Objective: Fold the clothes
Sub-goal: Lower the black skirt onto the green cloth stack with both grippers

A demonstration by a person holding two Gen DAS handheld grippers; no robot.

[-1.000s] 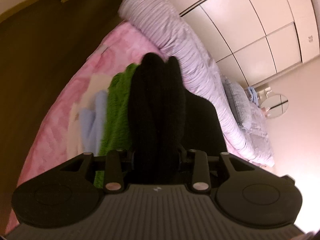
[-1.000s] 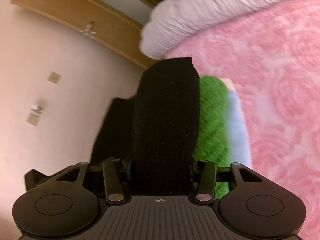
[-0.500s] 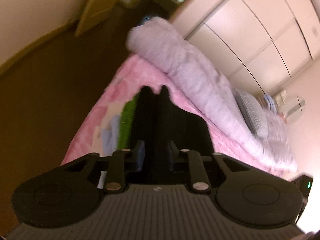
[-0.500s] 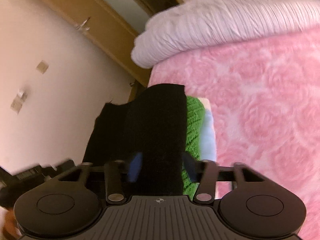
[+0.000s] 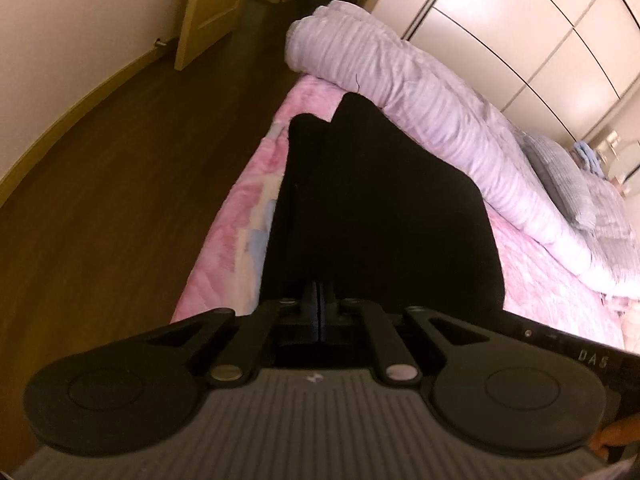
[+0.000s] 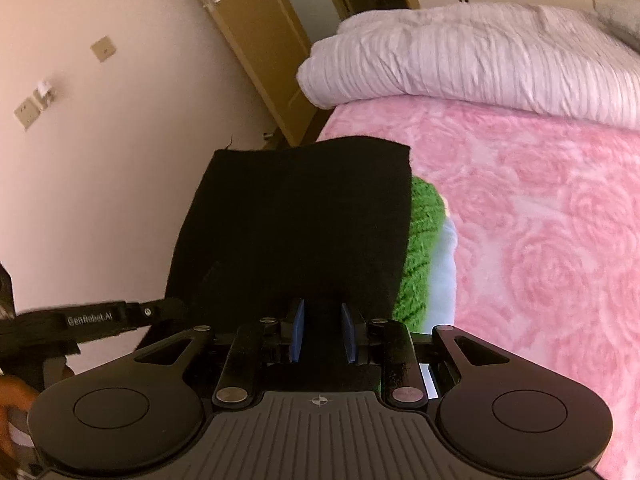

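A black garment (image 5: 380, 208) spreads out from my left gripper (image 5: 320, 300), whose jaws stand pressed together on its near edge. In the right wrist view the same black garment (image 6: 300, 220) fills the middle, stretched sideways between both tools. My right gripper (image 6: 322, 308) is closing, and a bunch of the black cloth sits between its blue pads (image 6: 298, 328). Under the black cloth's right side lie a folded green knit (image 6: 420, 248) and a light blue garment (image 6: 444, 264) on the pink bedspread (image 6: 540, 220). The left wrist view hides the green knit.
A rolled lilac duvet (image 5: 420, 92) lies along the far side of the bed. The bed's edge drops to a dark wooden floor (image 5: 120, 200) on the left. A wooden door (image 6: 256, 40) and a pale wardrobe (image 5: 520, 20) stand behind. A hand (image 6: 12, 400) shows bottom left.
Both pairs of jaws have come in from wide apart onto the black garment. Both tools have risen and rolled, and the black cloth now covers the green knit in the left view.
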